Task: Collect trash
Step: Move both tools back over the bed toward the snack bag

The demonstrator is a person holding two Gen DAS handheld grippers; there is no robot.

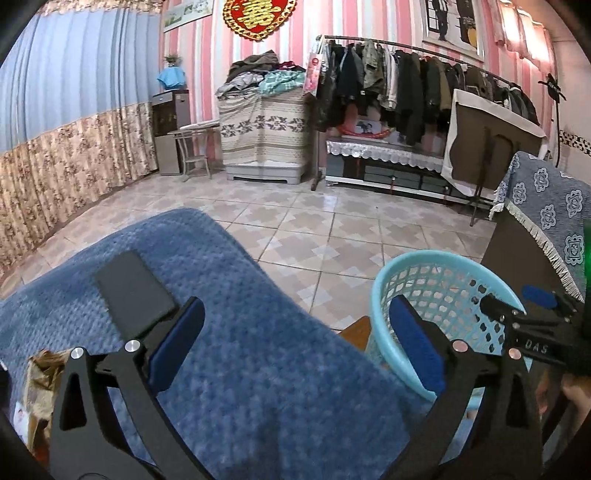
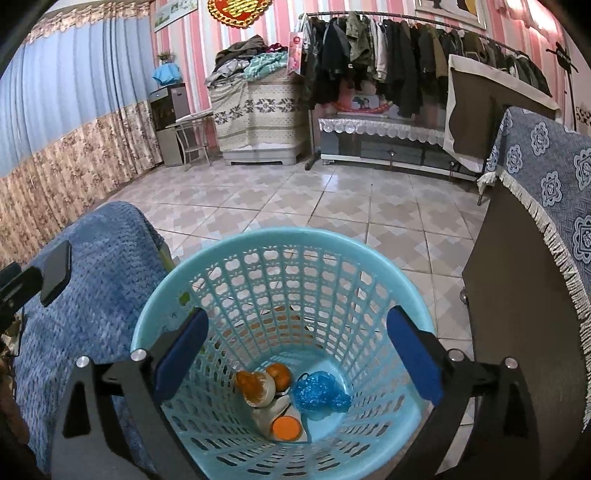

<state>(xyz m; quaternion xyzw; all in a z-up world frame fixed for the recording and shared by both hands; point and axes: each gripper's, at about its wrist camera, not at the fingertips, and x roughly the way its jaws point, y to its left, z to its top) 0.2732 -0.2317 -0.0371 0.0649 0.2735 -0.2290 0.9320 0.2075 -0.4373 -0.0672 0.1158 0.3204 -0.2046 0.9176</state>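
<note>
Trash (image 2: 291, 398) is seen at the bottom of the basket (image 2: 236, 251), lower centre of the right view: orange peel, a blue bag. Right gripper (image 2: 299, 358) is held wide open above it, empty. Left gripper (image 1: 295, 347) is likewise spread, nothing held, over the blue blanket (image 1: 240, 295)

Pretty busy room. The back wall (image 1: 207, 55) has pink and white vertical stripes, with a red and gold ornament (image 1: 258, 16) hanging at top centre. Down the left side run long curtains (image 1: 66, 122), blue on top and floral beige below. The floor (image 1: 314, 229) is glossy beige tile with a stepped diamond pattern. In the far corner stands a water dispenser (image 1: 170, 129) with a small stool (image 1: 194, 147) beside it, then a cabinet under a patterned cloth (image 1: 263, 125) piled with clothes. Right of that, a loaded clothes rack (image 1: 406, 81) hangs over a low TV bench (image 1: 384, 162) with a lace cover. A blue flowered cloth with fringe (image 1: 554, 206) drapes dark furniture at far right.
</note>
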